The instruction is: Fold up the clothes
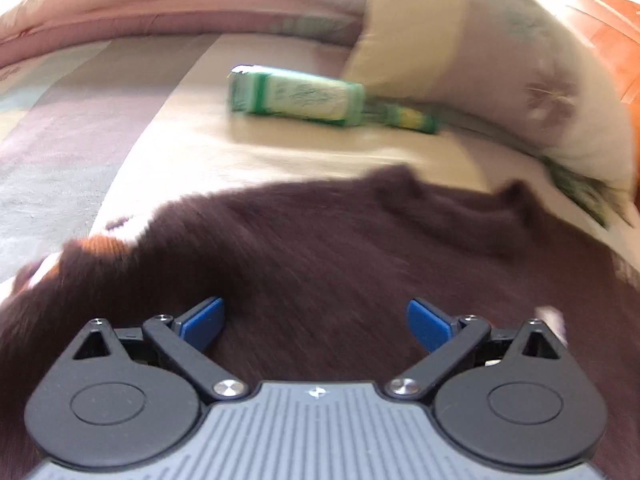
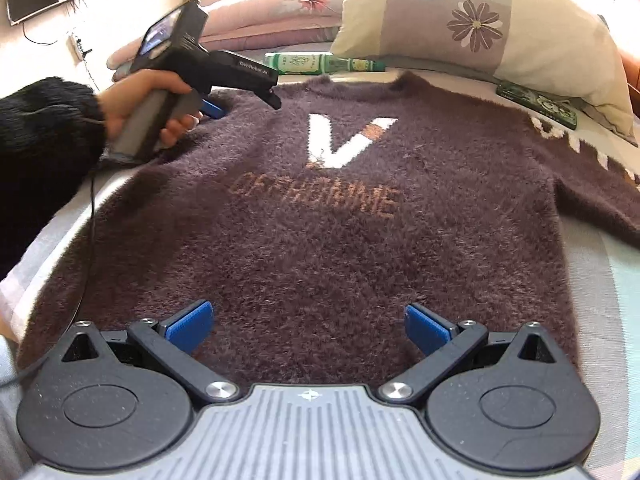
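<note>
A fuzzy dark brown sweater [image 2: 320, 248] with a white V and orange lettering lies flat, front up, on the bed. Its right sleeve [image 2: 592, 176] spreads out to the right. My right gripper [image 2: 308, 326] is open low over the sweater's hem, with nothing between its blue pads. My left gripper [image 1: 316, 324] is open just above the sweater [image 1: 340, 248] near its left shoulder; that view is motion-blurred. In the right wrist view a hand holds the left gripper [image 2: 212, 108] at the sweater's upper left.
A green bottle [image 1: 296, 96] lies on the sheet beyond the collar, also visible as the bottle [image 2: 320, 63] in the right wrist view. A floral pillow [image 2: 480, 20] sits at the back right, with a dark green phone case [image 2: 540, 104] beneath it. A pink quilt [image 1: 180, 4] lines the far side.
</note>
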The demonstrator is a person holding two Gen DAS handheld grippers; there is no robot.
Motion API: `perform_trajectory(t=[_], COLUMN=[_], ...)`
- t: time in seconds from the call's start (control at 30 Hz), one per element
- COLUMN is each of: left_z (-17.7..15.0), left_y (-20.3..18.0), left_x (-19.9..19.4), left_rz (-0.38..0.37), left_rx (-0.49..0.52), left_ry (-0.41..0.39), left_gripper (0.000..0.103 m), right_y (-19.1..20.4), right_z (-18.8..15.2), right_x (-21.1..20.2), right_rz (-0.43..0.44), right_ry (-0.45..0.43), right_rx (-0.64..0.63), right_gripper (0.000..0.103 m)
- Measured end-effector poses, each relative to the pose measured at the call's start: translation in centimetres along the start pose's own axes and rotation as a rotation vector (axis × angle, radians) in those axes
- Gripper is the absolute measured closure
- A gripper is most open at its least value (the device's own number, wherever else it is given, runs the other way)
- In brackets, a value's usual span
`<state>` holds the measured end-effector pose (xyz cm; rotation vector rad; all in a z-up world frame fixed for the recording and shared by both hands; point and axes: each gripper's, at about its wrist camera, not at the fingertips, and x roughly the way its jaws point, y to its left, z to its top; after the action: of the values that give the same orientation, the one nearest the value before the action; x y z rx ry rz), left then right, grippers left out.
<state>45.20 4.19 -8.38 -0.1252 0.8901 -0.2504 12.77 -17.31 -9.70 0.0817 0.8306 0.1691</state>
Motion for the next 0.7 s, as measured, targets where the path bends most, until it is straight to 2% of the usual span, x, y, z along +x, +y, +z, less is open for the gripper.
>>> perform_trajectory(t=[0.1, 0.23, 0.43, 0.6, 0.7], left_z=[1.5, 2.9, 1.5, 1.4, 2.0], left_y=[0.8, 0.6, -1.1, -2.3, -2.5], left_x=[3.0, 4.1, 2.1, -0.8, -0.4], left_rz=[0.027, 0.054, 0.077, -0.013, -0.041], left_rx=[-0.025, -0.038, 0.069, 0.082, 0.065], left_ry=[0.002, 0.031, 0.044, 0.021, -0.002], left_gripper=[0.001, 0.001, 0.001, 0.001, 0.001], right_y=[-0.4, -0.6, -0.7, -0.7, -0.9], right_z=[0.1, 0.0, -0.1, -0.2, -0.3], right_x=[0.0, -0.1, -0.9, -1.6, -1.5], right_rz=[-0.002, 0.017, 0.012, 0.024, 0.023], right_ry=[-0.006, -0.005, -0.028, -0.046, -0.043], right_rx=[0.009, 0.021, 0.032, 0.033, 0.034], right_gripper=[0.000, 0.000, 0.000, 0.000, 0.000])
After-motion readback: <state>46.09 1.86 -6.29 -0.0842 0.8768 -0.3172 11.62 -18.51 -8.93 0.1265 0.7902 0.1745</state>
